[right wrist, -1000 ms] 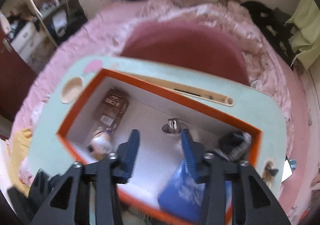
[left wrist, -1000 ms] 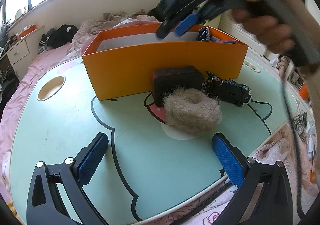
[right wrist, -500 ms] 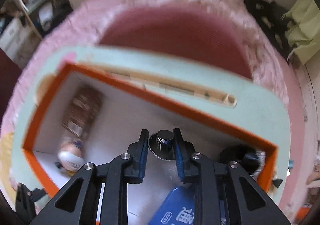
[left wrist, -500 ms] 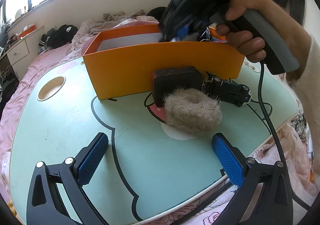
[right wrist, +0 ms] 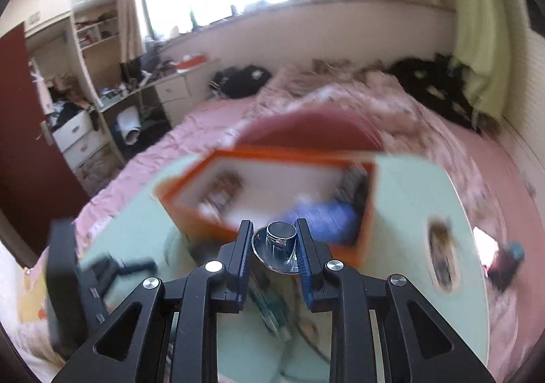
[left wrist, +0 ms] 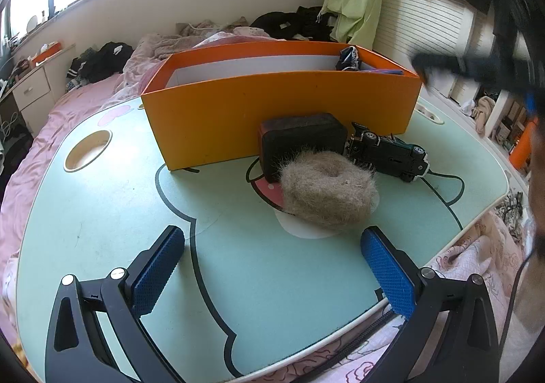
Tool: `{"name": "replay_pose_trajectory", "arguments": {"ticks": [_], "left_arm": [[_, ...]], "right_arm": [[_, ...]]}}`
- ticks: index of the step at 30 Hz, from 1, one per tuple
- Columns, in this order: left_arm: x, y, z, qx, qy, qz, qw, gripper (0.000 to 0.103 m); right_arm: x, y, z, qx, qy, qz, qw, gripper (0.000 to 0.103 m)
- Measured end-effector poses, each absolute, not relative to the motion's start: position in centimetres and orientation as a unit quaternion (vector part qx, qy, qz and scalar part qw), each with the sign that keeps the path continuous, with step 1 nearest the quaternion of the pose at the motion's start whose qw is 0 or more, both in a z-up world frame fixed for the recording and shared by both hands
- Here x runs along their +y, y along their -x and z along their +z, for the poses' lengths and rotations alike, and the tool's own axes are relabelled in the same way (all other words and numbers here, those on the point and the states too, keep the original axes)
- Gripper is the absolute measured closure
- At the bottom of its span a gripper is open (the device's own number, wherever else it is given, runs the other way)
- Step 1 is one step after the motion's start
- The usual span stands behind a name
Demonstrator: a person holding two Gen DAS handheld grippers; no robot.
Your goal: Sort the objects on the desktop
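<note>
The right hand-held gripper (right wrist: 274, 248) is gripping a small shiny chrome metal flask with a round screw cap (right wrist: 279, 243); its blue ribbed pads (right wrist: 243, 246) are pressing on the two opposite sides of the neck section, with the jaws close together. Gripping at the narrow neck appears intended to keep the smooth, rounded body from slipping, since the shoulder flares out just below the pads. The flask's long axis is running roughly along the gripper's fingers, with the cap pointing forward and away from the camera, toward the far side of the scene; the wider polished body is extending back beneath the fingers. The flask is being held in the air above the pale green cartoon-printed tabletop (right wrist: 408, 199), in front of the near wall of the open orange cardboard box with a white interior (right wrist: 272, 153), which is appearing blurred. The left hand-held gripper (left wrist: 272, 267) is resting with its jaws wide apart and holding nothing, pointing down at the tabletop. Just beyond it, a fluffy beige ring-shaped hair accessory (left wrist: 327, 190) is lying against a dark rectangular case (left wrist: 301, 139), with a dark green toy car (left wrist: 388, 153) tipped on its side beside them, all waiting in front of the box, probably as the remaining items to sort.
</note>
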State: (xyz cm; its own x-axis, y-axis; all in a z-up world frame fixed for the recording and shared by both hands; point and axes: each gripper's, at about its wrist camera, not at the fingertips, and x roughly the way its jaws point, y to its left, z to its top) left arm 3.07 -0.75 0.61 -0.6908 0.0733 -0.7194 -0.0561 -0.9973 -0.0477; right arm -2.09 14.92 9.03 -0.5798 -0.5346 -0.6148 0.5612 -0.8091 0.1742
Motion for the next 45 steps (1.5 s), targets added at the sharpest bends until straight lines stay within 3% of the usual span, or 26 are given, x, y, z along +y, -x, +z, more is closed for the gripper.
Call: {"name": "replay_pose_trajectory", "arguments": {"ticks": [10, 12, 14, 16, 18, 21, 24, 45], "left_arm": [[-0.5, -3.2, 0.6, -0.011, 0.392, 0.919, 0.035, 0.0], [-0.4, -3.2, 0.6, -0.011, 0.392, 0.919, 0.035, 0.0], [-0.4, -3.2, 0.6, -0.011, 0.392, 0.919, 0.034, 0.0], [-0.4, -3.2, 0.6, -0.011, 0.392, 0.919, 0.034, 0.0], [-0.4, -3.2, 0.6, -0.011, 0.392, 0.919, 0.034, 0.0], [-0.4, -3.2, 0.6, -0.011, 0.392, 0.919, 0.034, 0.0], [-0.3, -3.2, 0.6, -0.009, 0.392, 0.919, 0.034, 0.0], [-0.2, -3.2, 0.6, -0.01, 0.392, 0.919, 0.033, 0.0]], "right_arm": [[13.6, 3.5, 4.1, -0.005, -0.362, -0.871, 0.332, 0.077], [14.1, 2.8, 3.9, -0.017, -0.353, -0.874, 0.334, 0.041], [15.3, 1.8, 3.9, -0.029, -0.33, -0.883, 0.333, 0.033], [16.3, 0.7, 3.7, -0.026, -0.319, -0.887, 0.332, 0.033], [16.9, -0.4, 3.2, -0.013, -0.313, -0.894, 0.321, 0.024], [17.1, -1.2, 1.9, 0.025, -0.31, -0.906, 0.287, 0.016], [16.3, -2.5, 0.9, 0.088, -0.277, -0.923, 0.253, 0.001], [16.5, -2.6, 0.6, 0.081, -0.271, -0.925, 0.254, 0.0]]}}
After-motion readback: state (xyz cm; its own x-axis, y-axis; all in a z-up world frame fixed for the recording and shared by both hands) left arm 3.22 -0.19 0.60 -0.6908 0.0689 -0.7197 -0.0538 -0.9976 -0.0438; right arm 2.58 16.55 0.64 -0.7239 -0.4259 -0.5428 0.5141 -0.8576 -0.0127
